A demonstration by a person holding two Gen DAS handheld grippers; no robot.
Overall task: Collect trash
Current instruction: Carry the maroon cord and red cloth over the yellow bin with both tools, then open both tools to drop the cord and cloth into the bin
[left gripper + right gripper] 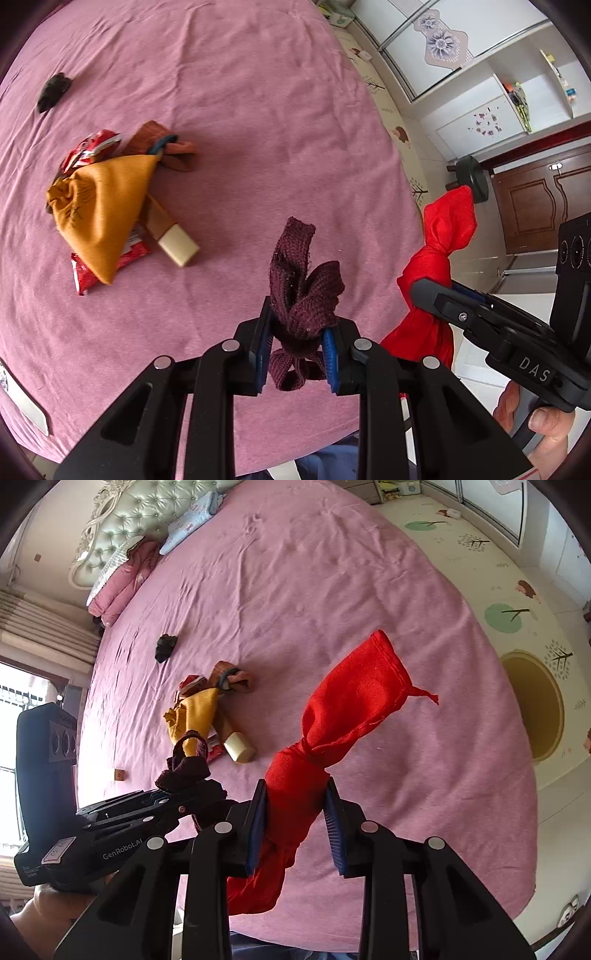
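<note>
Blue finger pads [328, 345] of the left gripper [297, 339] pinch a dark maroon knitted knot [304, 295]; the right gripper [295, 823] squeezes a knotted red cloth bag [332, 734]. Both are lifted above the pink bedsheet [258, 129]. Next, probably carry them to a bin.

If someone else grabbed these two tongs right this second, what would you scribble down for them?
Left tongs: shut on a knotted maroon knit strip, held above the pink bedsheet.
Right tongs: shut on a knotted red cloth, also lifted.
On the bed, in one heap: mustard drawstring pouch, red snack wrappers, a brown-and-cream box, a rust-brown cloth bundle. A small black item lies apart, farther off.
Done: two pieces picked up.
Left: drop both off, no bin is in view, then clear the heap and the black item.
</note>
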